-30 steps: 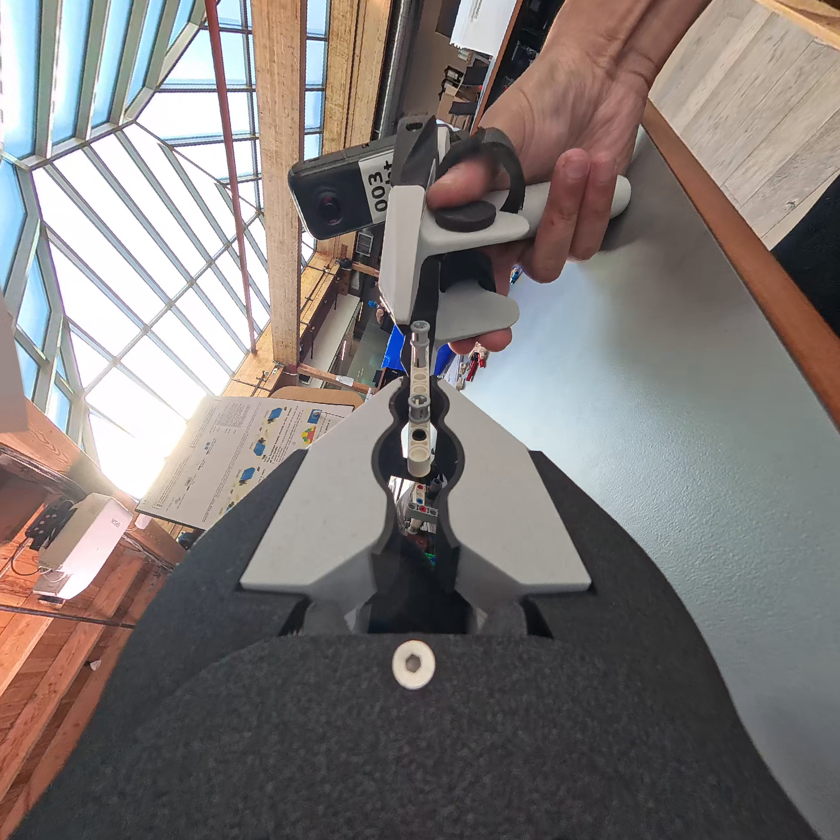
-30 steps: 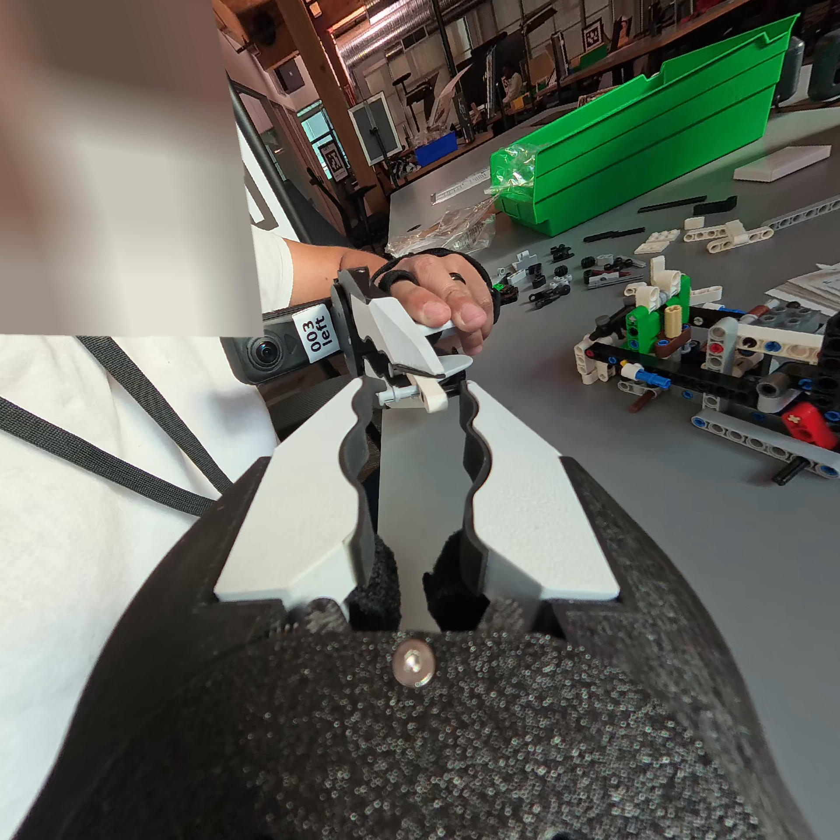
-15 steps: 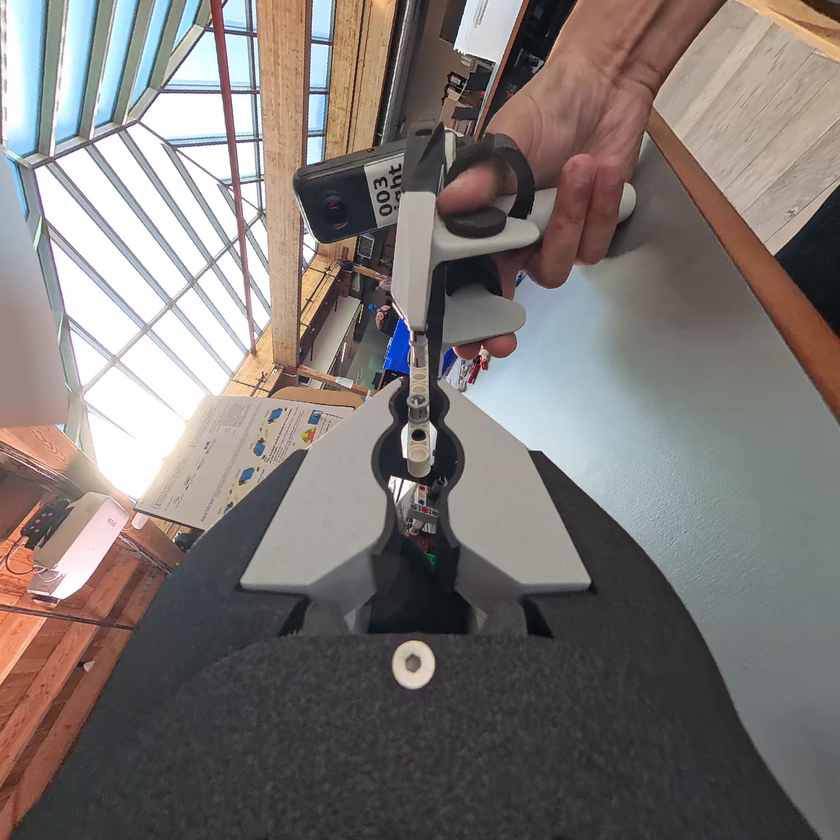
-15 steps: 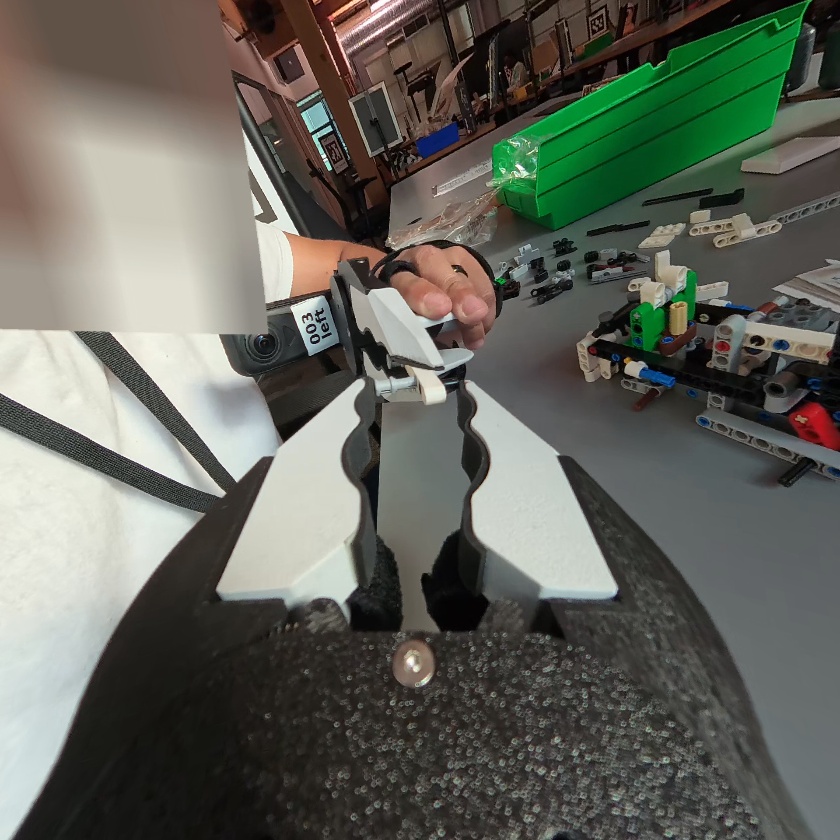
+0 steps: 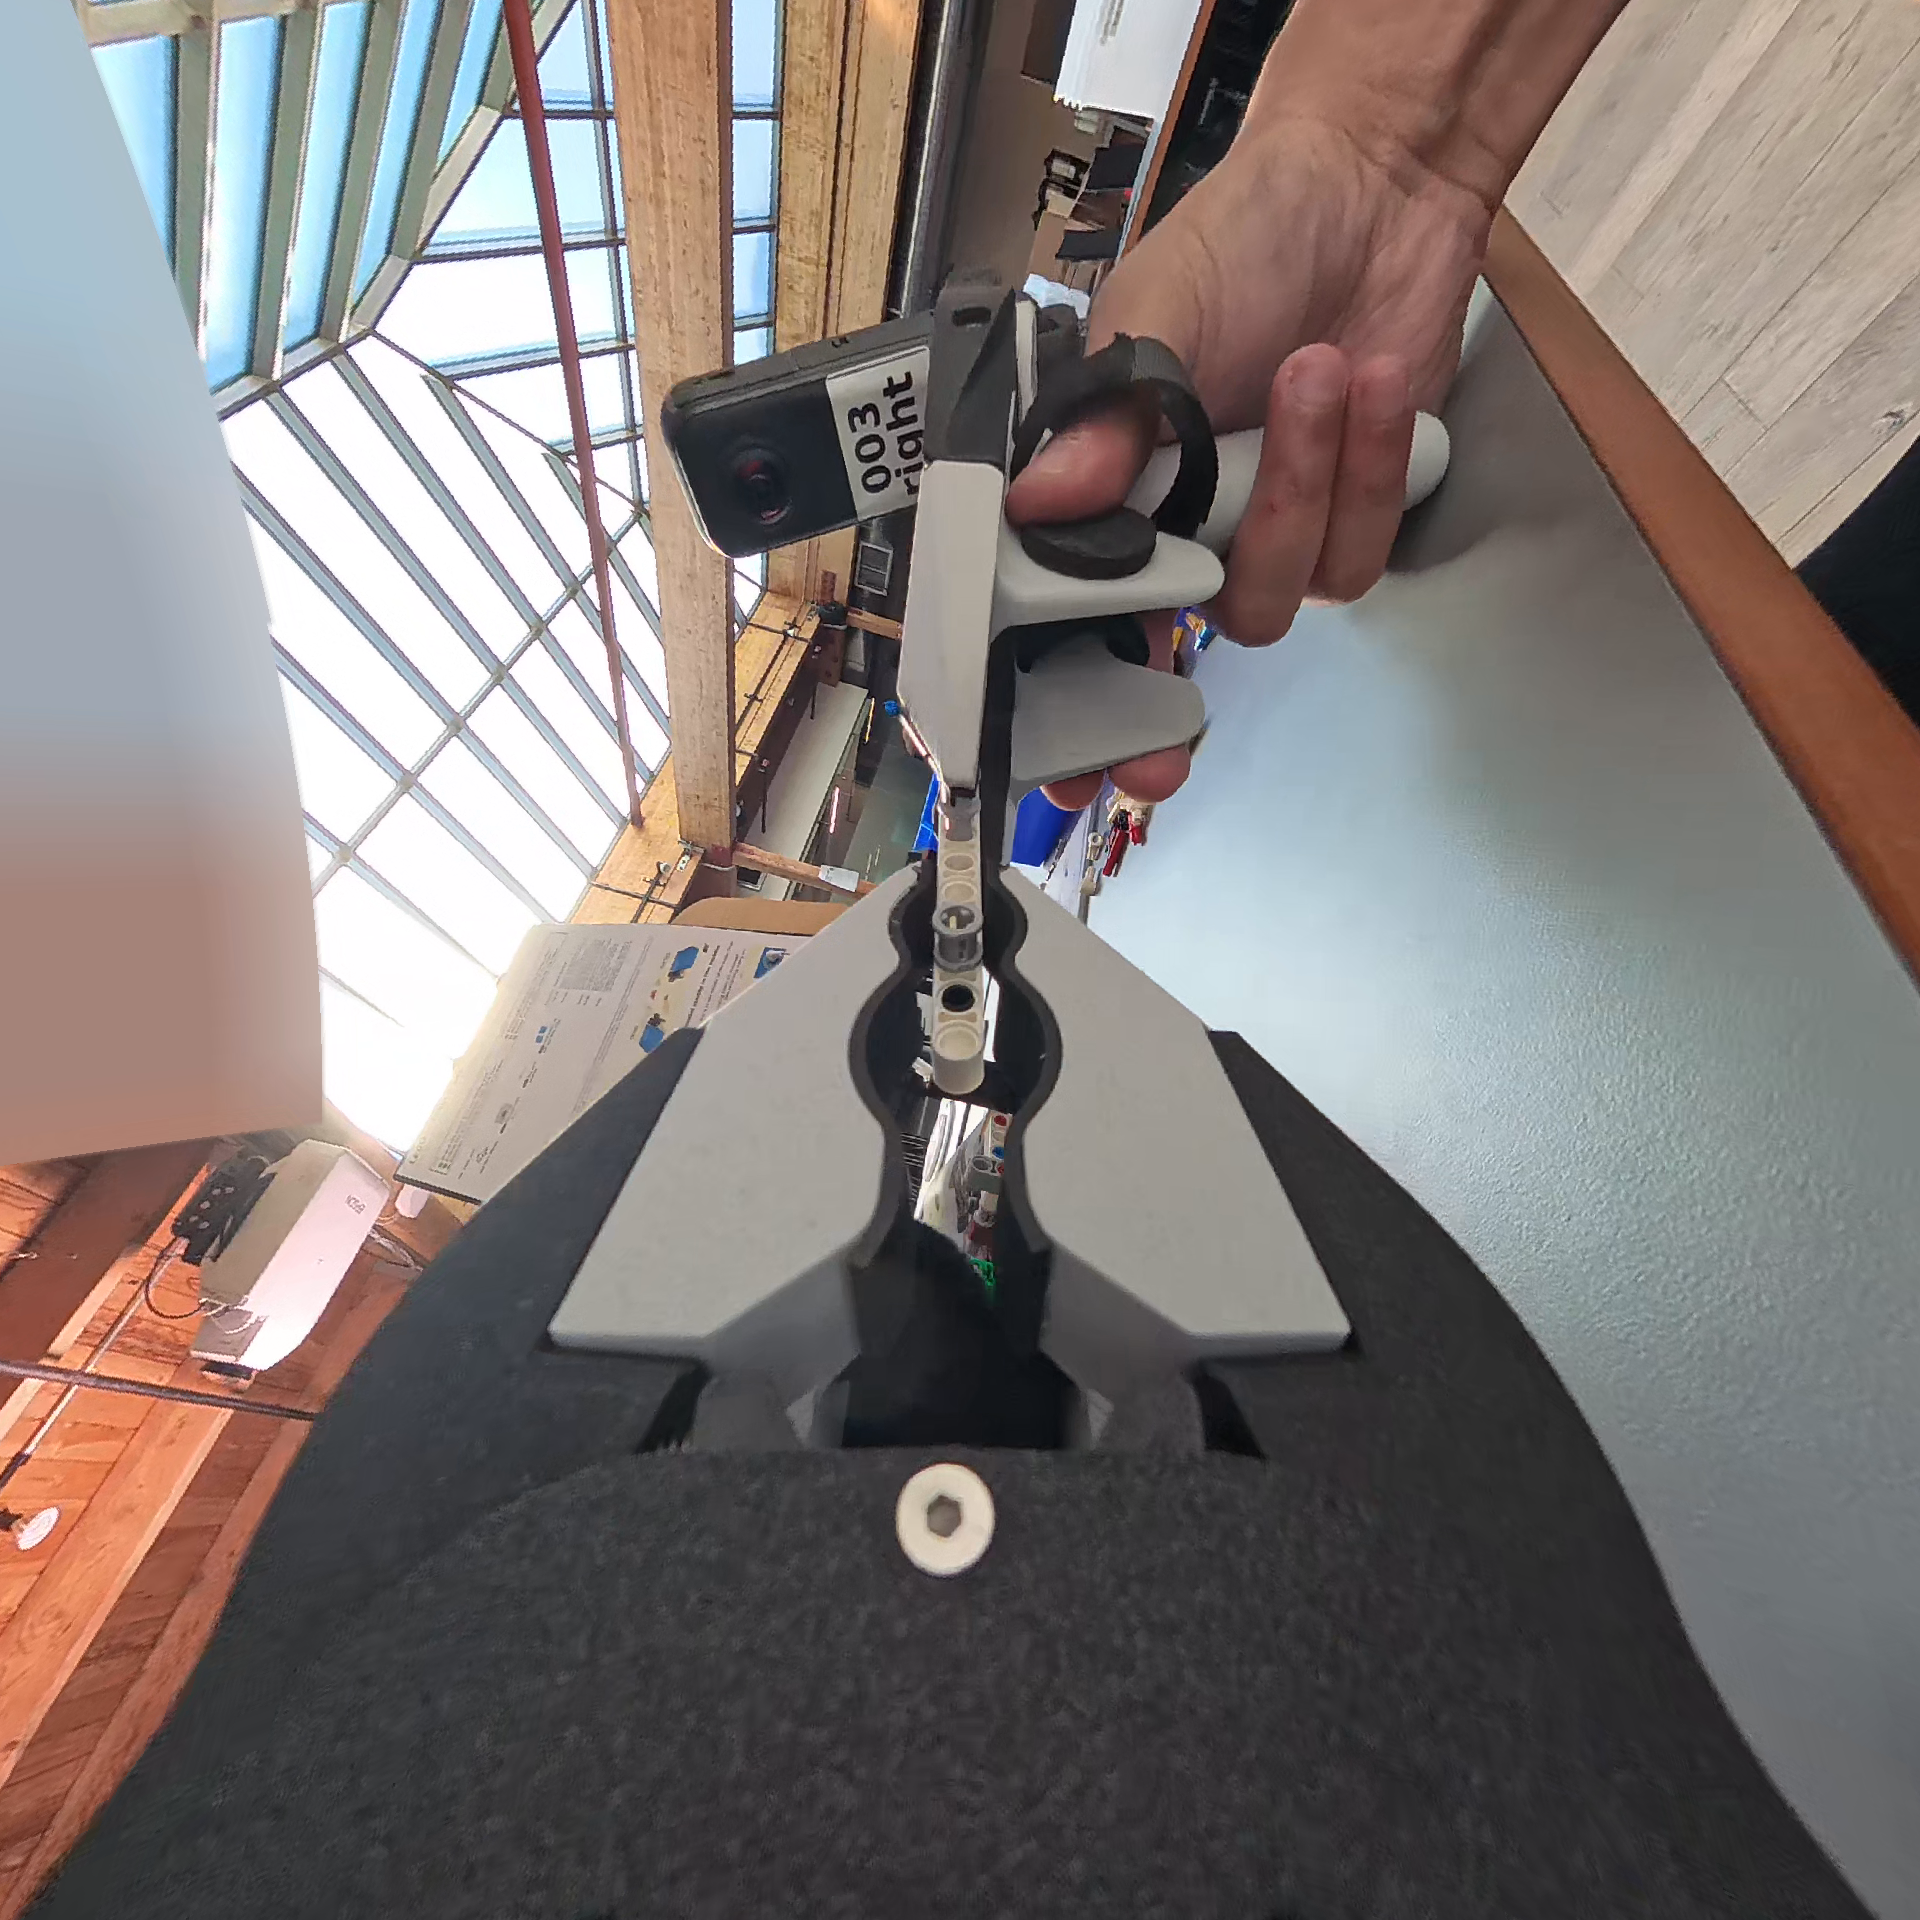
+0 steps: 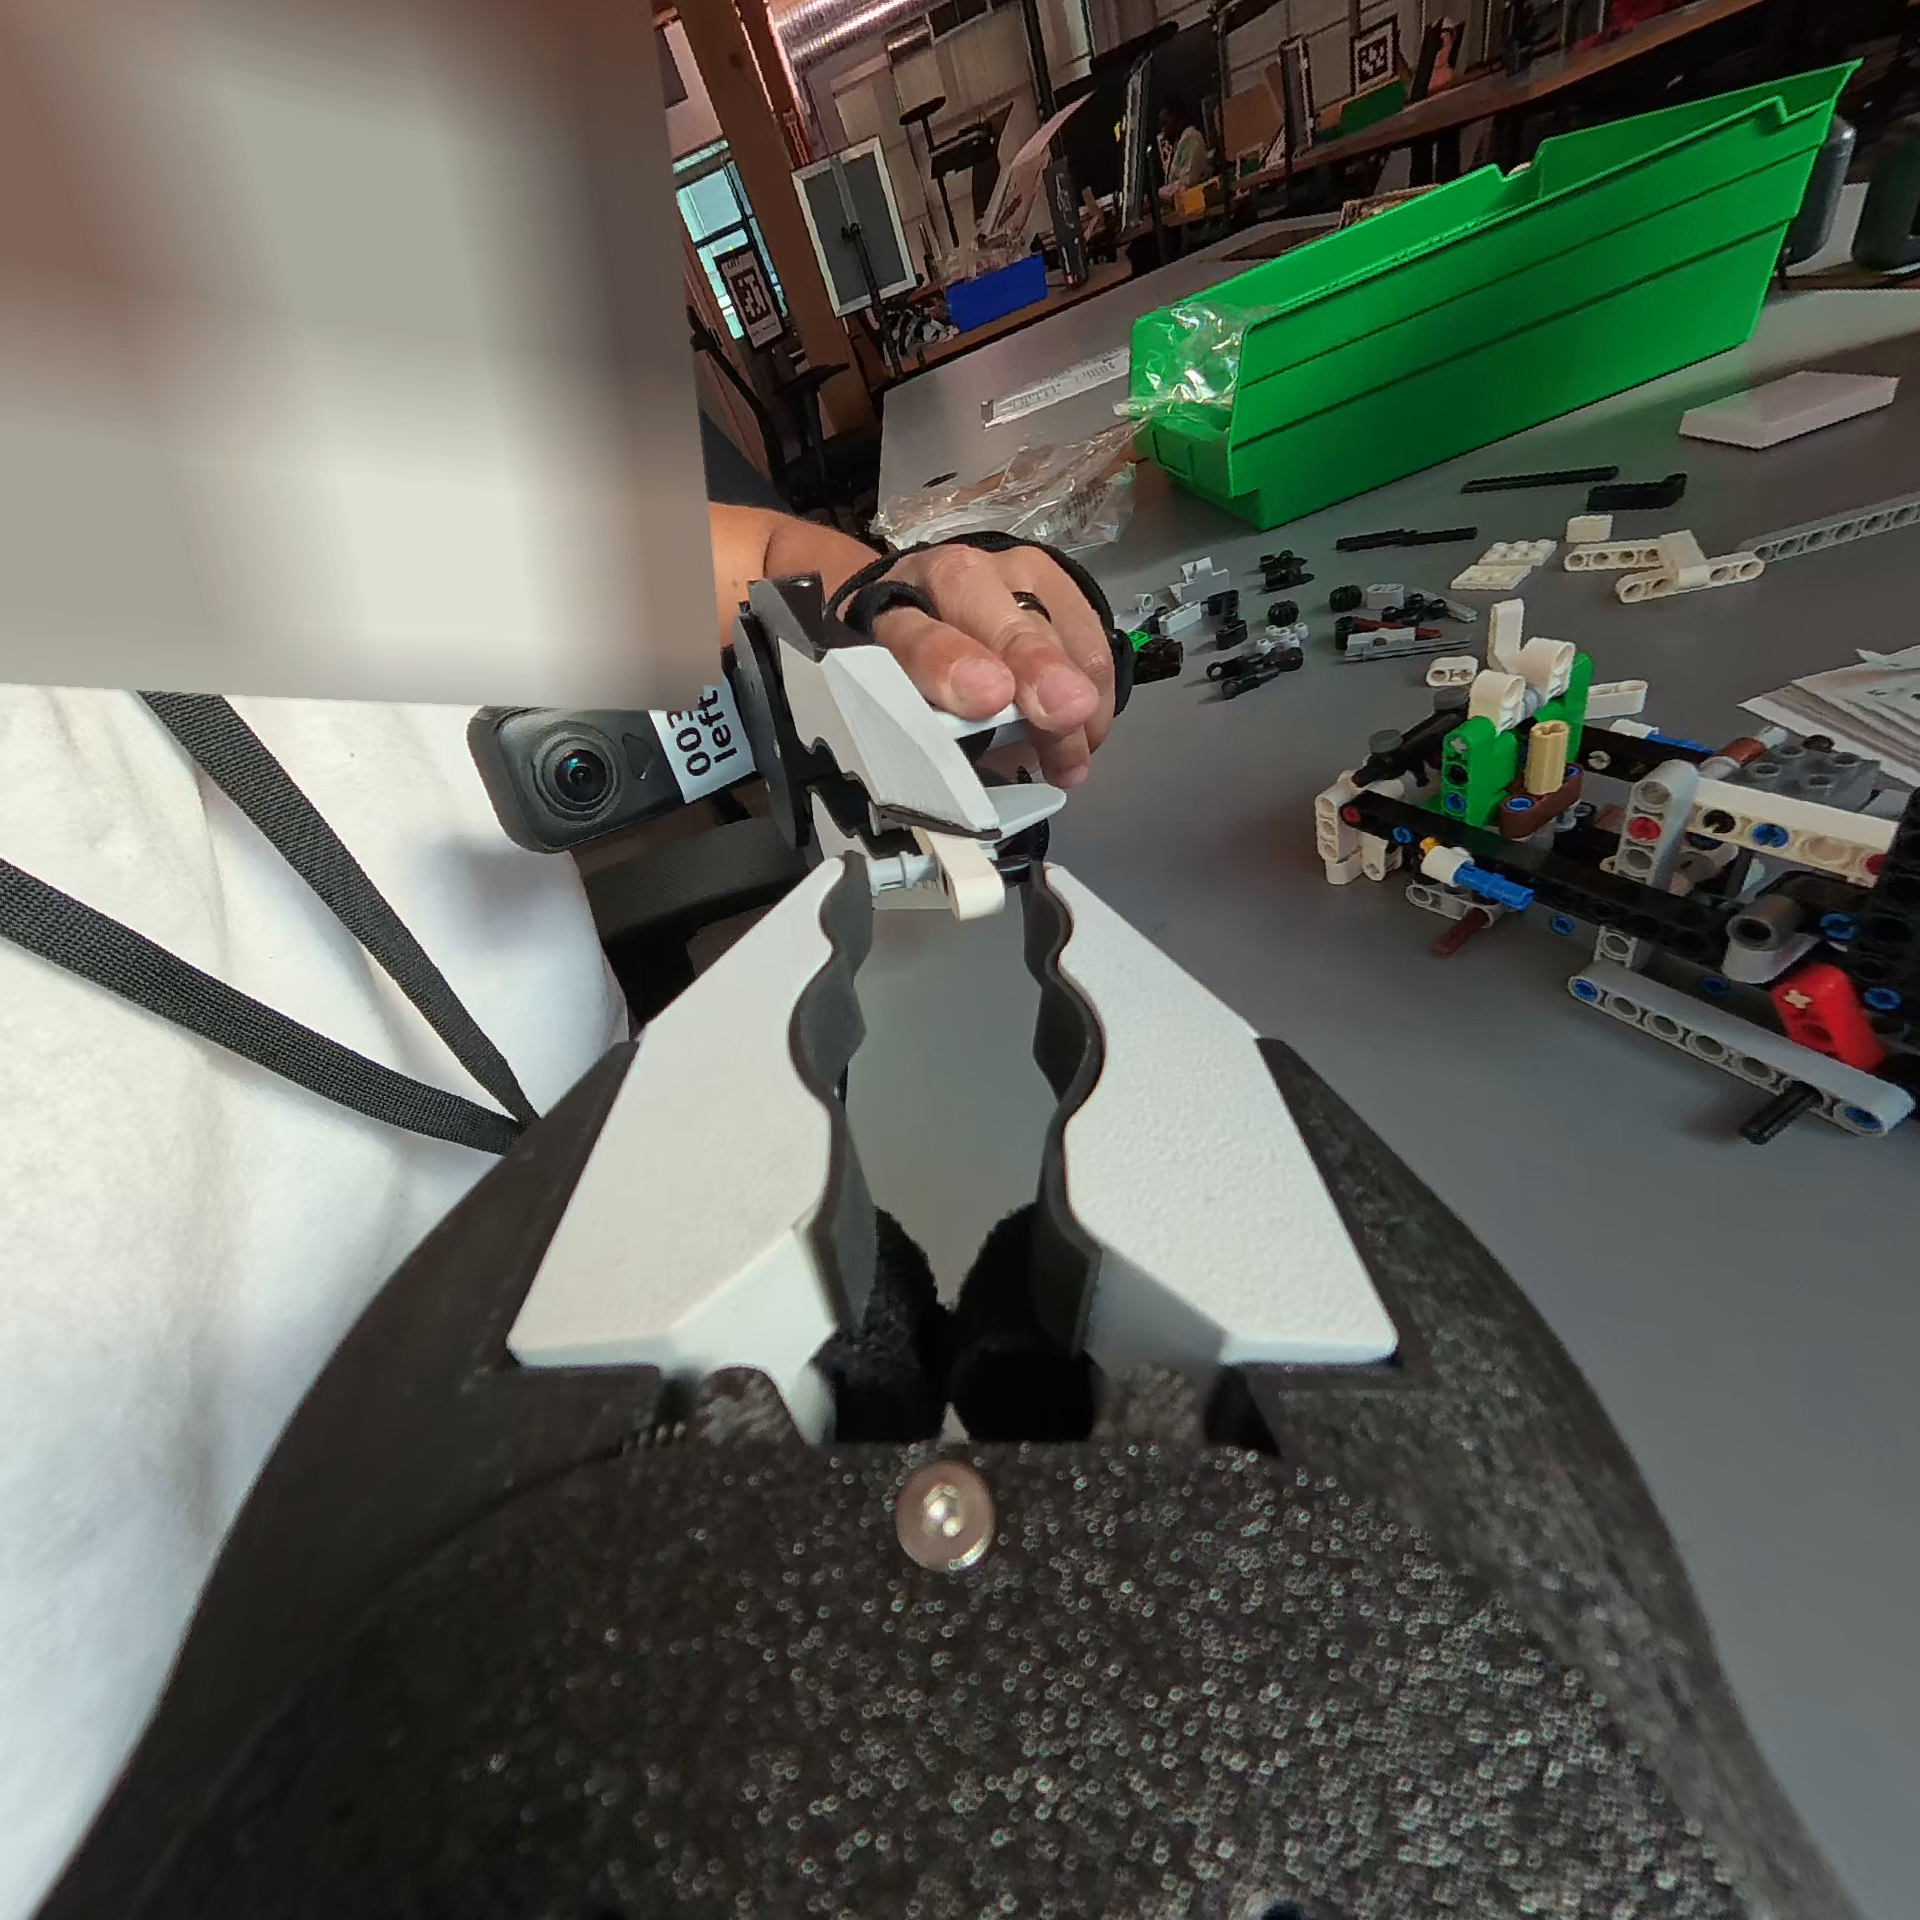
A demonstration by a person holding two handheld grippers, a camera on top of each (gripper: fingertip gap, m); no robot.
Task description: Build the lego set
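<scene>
My left gripper [image 5: 961,904] is shut on a short white lego beam [image 5: 956,1029] with a grey pin [image 5: 957,925] through it, held in the air over the grey table [image 5: 1507,1039]. My right gripper [image 6: 945,883] is open, and its fingertips straddle the free end of that beam [image 6: 971,883] and pin [image 6: 894,871]. In the left wrist view the right gripper [image 5: 966,800] shows edge-on at the beam's far end, held by a hand. The left gripper [image 6: 977,821] also shows in the right wrist view. The part-built lego model [image 6: 1621,831] sits on the table to the right.
A long green bin [image 6: 1507,312] stands at the back with a clear plastic bag [image 6: 1039,488] beside it. Several loose lego parts [image 6: 1299,623] lie between bin and model. Instruction pages [image 6: 1849,696] and a white flat block [image 6: 1787,410] lie at the right. A person's white shirt [image 6: 260,1143] fills the left. Left and right tips are no more than a few centimetres apart.
My right gripper has closed in on the held beam, and its open fingertips now sit around the beam's end. The left gripper keeps its hold.
</scene>
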